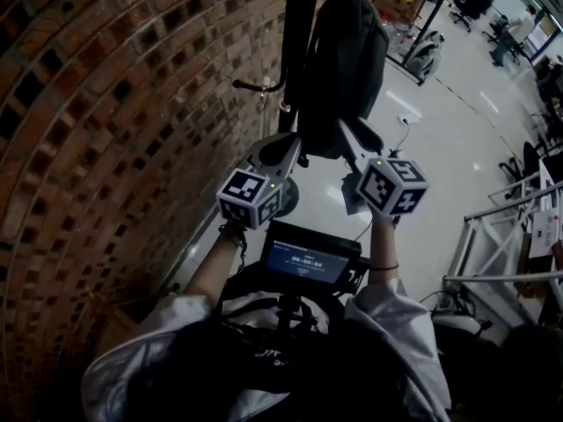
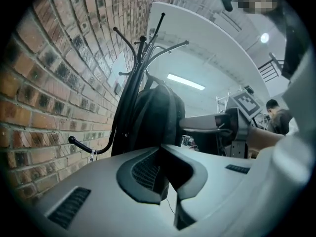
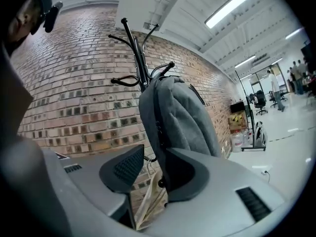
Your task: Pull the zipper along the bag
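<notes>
The grey bag [image 3: 182, 117] is hanging from a coat rack [image 3: 132, 46] — the right hand-held gripper [image 3: 154, 158] is standing open before its zipper [image 3: 157, 125] — the left hand-held gripper [image 2: 163, 157] is sitting closed, empty

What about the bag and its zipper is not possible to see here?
Right gripper view: the slider of the zipper is lost in shadow.
Head view: the zipper is too small on the dark bag; the right gripper covers the bag's lower corner.
Left gripper view: the left gripper hides the bag's lower half.

The bag [image 1: 347, 51] has its lower end hidden.
</notes>
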{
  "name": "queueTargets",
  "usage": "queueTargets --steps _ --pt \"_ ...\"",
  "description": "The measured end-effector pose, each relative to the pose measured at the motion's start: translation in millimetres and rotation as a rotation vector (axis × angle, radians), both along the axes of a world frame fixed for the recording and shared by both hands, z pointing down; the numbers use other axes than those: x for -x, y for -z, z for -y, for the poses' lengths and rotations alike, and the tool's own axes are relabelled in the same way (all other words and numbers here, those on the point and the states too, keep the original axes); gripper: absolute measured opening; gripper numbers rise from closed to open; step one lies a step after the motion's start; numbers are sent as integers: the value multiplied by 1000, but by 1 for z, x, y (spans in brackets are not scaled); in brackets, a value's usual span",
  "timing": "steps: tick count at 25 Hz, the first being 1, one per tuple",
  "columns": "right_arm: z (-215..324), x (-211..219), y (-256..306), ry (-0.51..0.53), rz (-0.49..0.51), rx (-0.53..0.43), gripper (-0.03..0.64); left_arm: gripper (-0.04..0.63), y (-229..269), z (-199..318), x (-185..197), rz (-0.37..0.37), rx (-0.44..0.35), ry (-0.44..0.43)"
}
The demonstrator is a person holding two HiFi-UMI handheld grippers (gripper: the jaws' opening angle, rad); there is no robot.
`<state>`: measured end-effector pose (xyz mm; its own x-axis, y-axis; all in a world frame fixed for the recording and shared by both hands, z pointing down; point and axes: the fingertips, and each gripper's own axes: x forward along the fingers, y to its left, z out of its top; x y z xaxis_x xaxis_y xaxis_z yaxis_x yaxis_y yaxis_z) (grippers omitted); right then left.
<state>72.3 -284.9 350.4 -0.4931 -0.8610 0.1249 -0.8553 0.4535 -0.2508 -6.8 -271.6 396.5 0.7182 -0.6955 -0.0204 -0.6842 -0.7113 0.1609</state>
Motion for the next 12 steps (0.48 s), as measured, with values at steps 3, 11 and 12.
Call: queueTargets --steps 3,11,12 --pt "4 5 12 1 -13 -10 149 6 5 3 1 -8 -10 5" --pt "12 -9 12 -53 96 15 -2 6 6 8 12 -40 3 36" --pt "14 -8 12 -54 107 23 -2 6 5 9 14 -49 8 42"
